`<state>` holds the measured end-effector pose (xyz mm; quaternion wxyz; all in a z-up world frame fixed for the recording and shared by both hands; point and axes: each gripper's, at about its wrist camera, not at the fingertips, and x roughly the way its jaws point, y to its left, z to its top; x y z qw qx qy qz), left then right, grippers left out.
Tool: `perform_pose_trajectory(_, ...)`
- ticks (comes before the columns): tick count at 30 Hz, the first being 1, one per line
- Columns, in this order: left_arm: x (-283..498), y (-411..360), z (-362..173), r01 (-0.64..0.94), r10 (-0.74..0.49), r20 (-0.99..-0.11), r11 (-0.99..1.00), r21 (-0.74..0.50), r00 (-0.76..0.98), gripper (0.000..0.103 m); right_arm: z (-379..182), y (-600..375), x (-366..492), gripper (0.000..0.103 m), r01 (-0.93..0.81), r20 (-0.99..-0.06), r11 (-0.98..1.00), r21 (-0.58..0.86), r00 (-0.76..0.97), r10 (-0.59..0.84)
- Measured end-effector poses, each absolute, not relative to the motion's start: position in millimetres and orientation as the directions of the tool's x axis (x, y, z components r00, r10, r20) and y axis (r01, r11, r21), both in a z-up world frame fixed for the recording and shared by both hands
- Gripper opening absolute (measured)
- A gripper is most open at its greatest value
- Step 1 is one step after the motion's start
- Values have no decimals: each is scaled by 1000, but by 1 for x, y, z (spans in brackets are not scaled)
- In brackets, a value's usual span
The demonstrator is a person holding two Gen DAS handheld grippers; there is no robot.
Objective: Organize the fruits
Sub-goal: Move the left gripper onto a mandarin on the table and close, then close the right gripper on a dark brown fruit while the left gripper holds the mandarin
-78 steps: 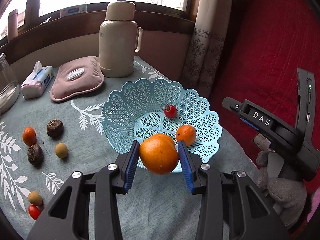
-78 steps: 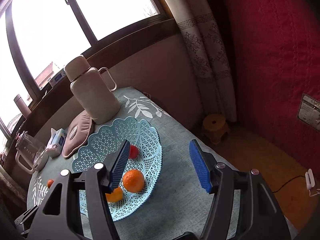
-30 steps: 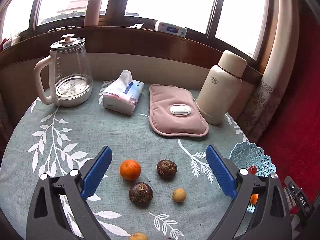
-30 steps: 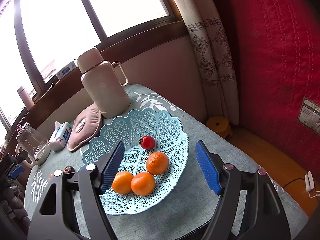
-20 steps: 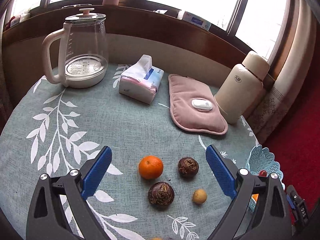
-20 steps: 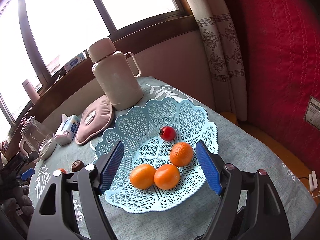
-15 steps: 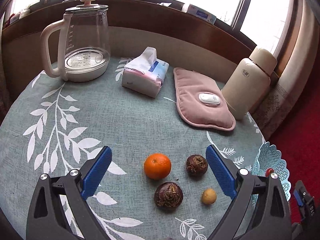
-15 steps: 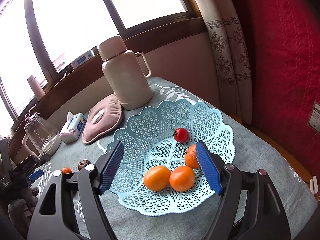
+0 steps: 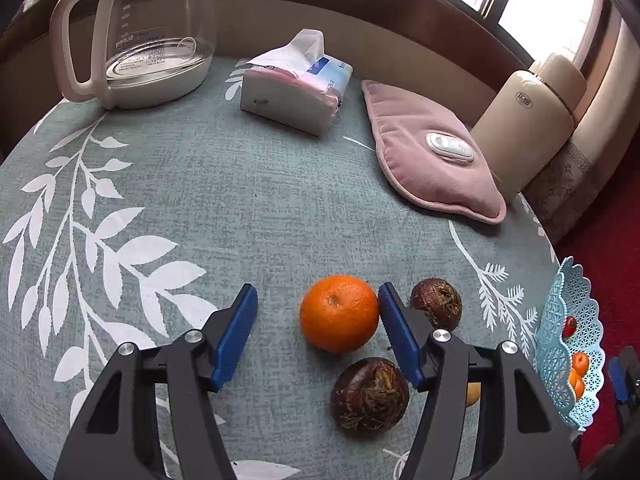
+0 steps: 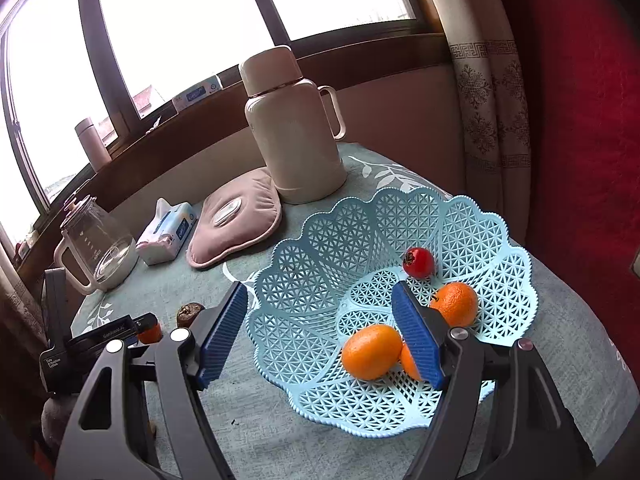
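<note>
Orange (image 9: pixel 339 313) sits on the tablecloth (image 9: pixel 224 200), right between the blue pads of my left claw (image 9: pixel 318 330). That claw is spread wide and holds nothing; the right pad is at the orange's side, the left pad well clear. Just beyond that right pad lies a dark brown fruit (image 9: pixel 437 308), and a second brown fruit (image 9: pixel 370 395) lies nearer me than the orange. Far behind the orange stand a glass kettle (image 9: pixel 152 32), a tissue pack (image 9: pixel 296 88), a pink pad (image 9: pixel 432 160) and a cream flask (image 9: pixel 528 124).

Over on my right claw's (image 10: pixel 320 338) camera: jaws wide apart, nothing gripped, hovering over the blue basket (image 10: pixel 320 280). Inside the basket lie three oranges (image 10: pixel 372 351) and a small red fruit (image 10: pixel 418 262); one orange is half hidden behind my right pad.
</note>
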<state>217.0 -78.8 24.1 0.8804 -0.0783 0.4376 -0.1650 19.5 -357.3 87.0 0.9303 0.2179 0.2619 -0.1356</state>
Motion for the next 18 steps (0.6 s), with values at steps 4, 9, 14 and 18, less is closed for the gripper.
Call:
perform_pose_trajectory(4,220,-79,22,239,-393,-737,920,-311,550,54,87,-347,26,76,339,-550,887,314,827,-121)
perform_pose_trajectory(9,218,-84,21,273,-438,-732,899,-343,522,40,88,-330,34,76,291,-557,911,291,826,-86)
perform_pose_trajectory(14,216,-78,23,263,-442,-729,897,-355,523,40,93,-311,43,76,234,-554,940,249,830,-60)
perform_pose_trajectory(18,213,-68,31,235,-415,-718,910,-342,558,40,96,-293,52,76,181,-556,960,216,831,-32)
